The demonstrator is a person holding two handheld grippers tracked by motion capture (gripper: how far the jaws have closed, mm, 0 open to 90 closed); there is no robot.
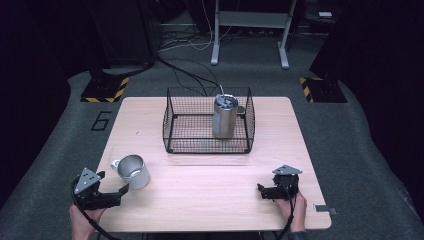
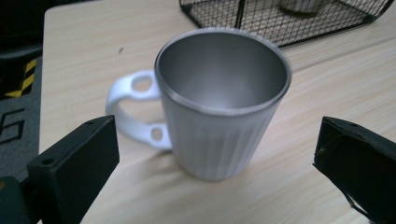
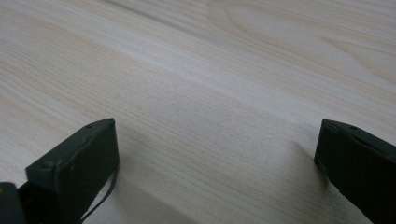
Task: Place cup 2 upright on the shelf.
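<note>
A white mug [image 1: 133,172] with a steel inside and a white handle stands upright near the table's front left. In the left gripper view the mug [image 2: 219,112] is close ahead, its handle to the left. My left gripper [image 1: 116,192] is open just in front of the mug, jaws wide apart and not touching it [image 2: 215,158]. A steel tumbler [image 1: 224,116] stands upright inside a black wire basket [image 1: 172,122] at the table's middle back. My right gripper [image 1: 262,190] rests open at the front right, with bare wood between its jaws [image 3: 217,154].
The wooden table [image 1: 210,180] has free room between the two grippers and in front of the basket. A small metal piece [image 1: 325,208] lies at the front right corner. Cables and a metal stand's legs [image 1: 249,37] are on the floor beyond the table.
</note>
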